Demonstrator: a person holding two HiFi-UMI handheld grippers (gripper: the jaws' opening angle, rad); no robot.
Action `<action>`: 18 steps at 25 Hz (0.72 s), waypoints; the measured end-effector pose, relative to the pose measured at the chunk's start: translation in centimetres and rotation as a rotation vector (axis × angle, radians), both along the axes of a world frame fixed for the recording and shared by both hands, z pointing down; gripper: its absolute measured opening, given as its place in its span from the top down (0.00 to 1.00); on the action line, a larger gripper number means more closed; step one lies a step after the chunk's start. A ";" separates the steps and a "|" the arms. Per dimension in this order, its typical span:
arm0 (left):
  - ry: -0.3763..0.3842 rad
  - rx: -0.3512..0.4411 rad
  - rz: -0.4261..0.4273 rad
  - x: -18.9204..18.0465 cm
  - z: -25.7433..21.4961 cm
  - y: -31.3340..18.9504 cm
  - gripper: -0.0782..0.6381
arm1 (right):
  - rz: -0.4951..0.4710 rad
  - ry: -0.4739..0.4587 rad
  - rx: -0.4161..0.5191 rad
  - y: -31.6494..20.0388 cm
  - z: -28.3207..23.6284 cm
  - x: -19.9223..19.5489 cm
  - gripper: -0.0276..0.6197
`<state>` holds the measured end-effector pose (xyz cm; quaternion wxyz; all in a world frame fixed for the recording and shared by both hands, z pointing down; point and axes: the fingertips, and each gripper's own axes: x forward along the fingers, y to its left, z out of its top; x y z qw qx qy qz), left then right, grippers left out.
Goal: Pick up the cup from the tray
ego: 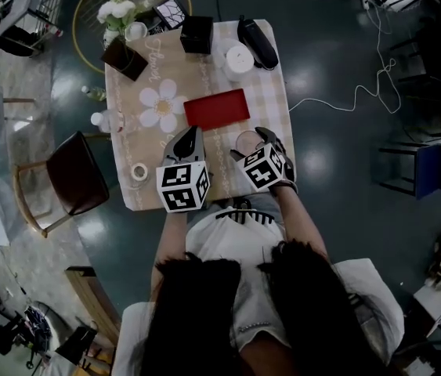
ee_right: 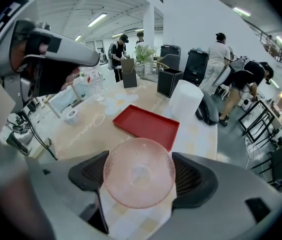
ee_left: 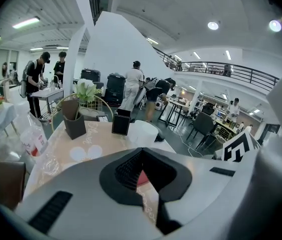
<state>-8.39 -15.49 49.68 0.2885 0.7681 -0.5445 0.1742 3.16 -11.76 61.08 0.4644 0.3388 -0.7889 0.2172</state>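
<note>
A pink textured glass cup (ee_right: 139, 171) sits between the pads of my right gripper (ee_right: 139, 176), which is shut on it. In the head view the cup (ego: 247, 140) is just off the near right corner of the red tray (ego: 216, 109), over the checked cloth. The tray (ee_right: 146, 125) holds nothing. My left gripper (ego: 190, 137) hovers near the tray's front edge, left of the cup, jaws shut on nothing. Through its narrow gap in the left gripper view (ee_left: 143, 173) a sliver of the red tray (ee_left: 141, 179) shows.
On the table's far side stand a white roll (ego: 238, 59), a black box (ego: 197, 34), a dark holder (ego: 124, 58), flowers (ego: 117, 10) and a black object (ego: 258, 43). A tape roll (ego: 139, 171) lies front left. A brown chair (ego: 75, 175) stands left of the table.
</note>
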 end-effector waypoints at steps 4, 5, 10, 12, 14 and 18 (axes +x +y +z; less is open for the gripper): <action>-0.003 0.010 0.011 0.4 -0.4 0.0 0.88 | 0.015 -0.006 -0.011 0.2 0.7 0.5 0.34; -0.004 0.011 0.015 0.5 -0.5 0.2 0.88 | 0.014 -0.007 -0.011 0.3 0.9 0.6 0.34; -0.006 0.010 0.021 0.7 -0.6 0.6 0.88 | 0.019 -0.002 0.000 0.6 1.4 0.8 0.34; -0.006 0.012 0.023 0.7 -0.6 0.7 0.88 | 0.017 -0.003 0.005 0.6 1.5 0.8 0.34; -0.006 0.013 0.025 0.9 -0.6 0.9 0.88 | 0.011 -0.001 0.005 0.7 1.6 0.9 0.34; -0.006 0.013 0.028 0.9 -0.6 1.4 0.88 | 0.034 -0.007 -0.003 0.8 1.6 1.1 0.34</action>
